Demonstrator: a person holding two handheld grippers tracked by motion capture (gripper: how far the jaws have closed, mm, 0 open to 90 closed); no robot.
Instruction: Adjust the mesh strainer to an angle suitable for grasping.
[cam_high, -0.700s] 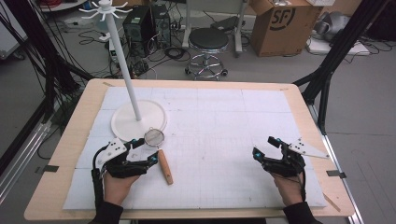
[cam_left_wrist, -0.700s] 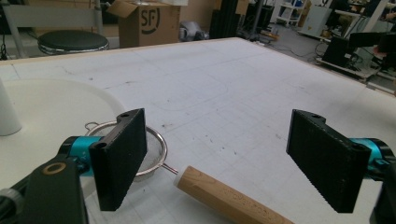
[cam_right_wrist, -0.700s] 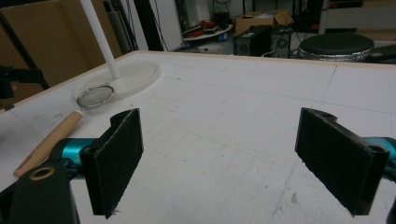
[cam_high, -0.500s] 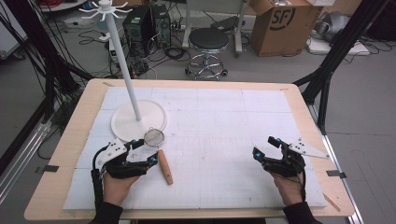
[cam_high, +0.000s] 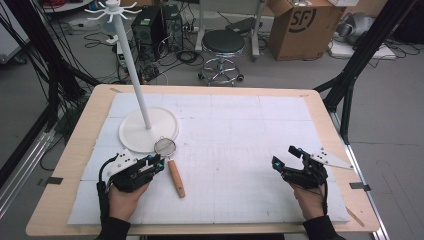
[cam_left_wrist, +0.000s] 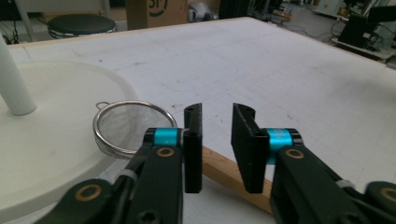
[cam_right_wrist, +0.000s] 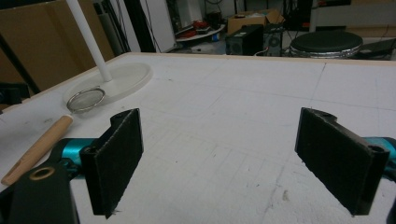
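Strainer (cam_high: 165, 146) lies empty, mesh bowl overlapping stand base (cam_high: 135, 134).

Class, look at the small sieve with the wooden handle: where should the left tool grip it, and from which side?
Grip the sieve by its wooden handle, which lies flat and straight. The mesh bowl rests on the stand's base. The left tool sits just left of the handle, jaws open, so closing in from there probably suits.

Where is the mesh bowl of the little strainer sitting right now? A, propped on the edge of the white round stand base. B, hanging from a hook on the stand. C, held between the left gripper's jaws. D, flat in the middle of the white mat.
A: the strainer has its mesh bowl resting on the rim of the stand base, while its wooden handle lies on the mat.
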